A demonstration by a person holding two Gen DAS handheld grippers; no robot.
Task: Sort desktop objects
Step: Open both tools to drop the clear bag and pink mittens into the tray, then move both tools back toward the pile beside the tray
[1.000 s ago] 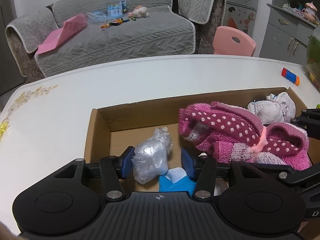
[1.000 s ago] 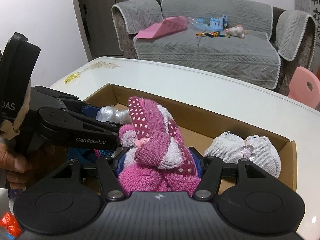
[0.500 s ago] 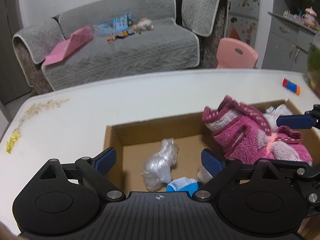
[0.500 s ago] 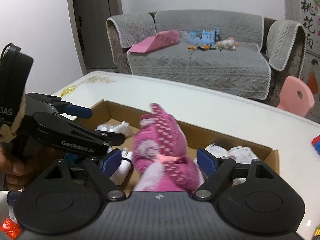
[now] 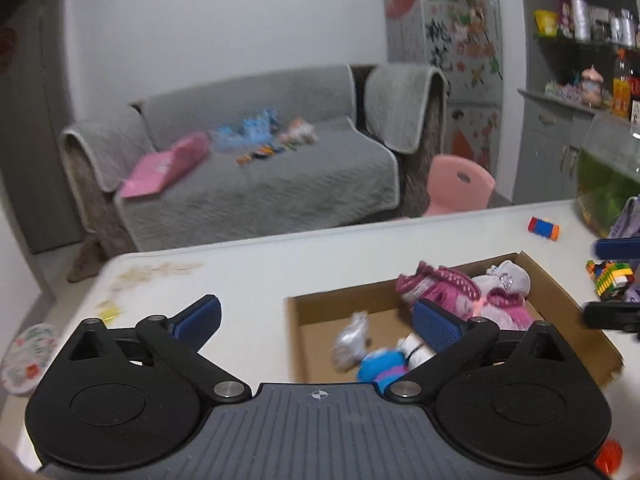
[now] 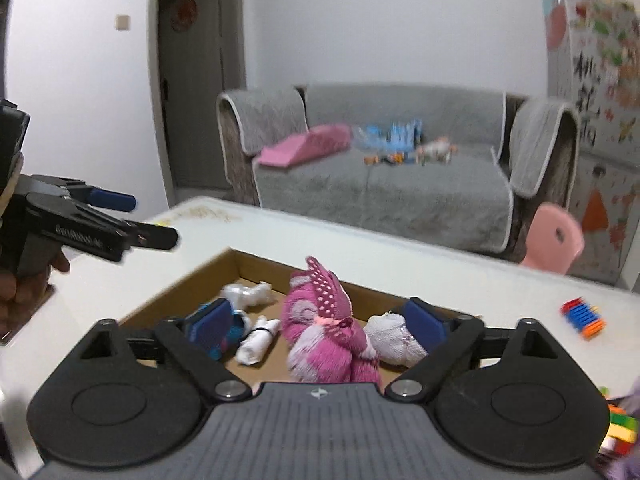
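Note:
A cardboard box [image 5: 294, 322] [image 6: 224, 266] sits on the white table. In it lie a pink dotted sock bundle [image 5: 456, 292] [image 6: 320, 320], a white sock bundle [image 5: 506, 278] [image 6: 394, 340], a clear plastic bag [image 5: 350, 340] [image 6: 248, 294], a blue sock [image 5: 378, 364] and a small white roll [image 6: 258, 340]. My left gripper [image 5: 316, 322] is open and empty, raised above the box's left side; it also shows in the right wrist view [image 6: 132, 220]. My right gripper [image 6: 320, 322] is open and empty, above the box.
A striped toy roller [image 5: 543, 229] [image 6: 584, 316] lies on the table to the right. Building bricks [image 5: 608, 276] [image 6: 620, 428] sit at the right edge. A fish bowl [image 5: 608, 176] stands at the far right. A sofa and a pink chair [image 5: 460, 184] are behind the table.
Both grippers opened and let go, the left of the plastic bag, the right of the pink socks. Both then rose and drew back from the box.

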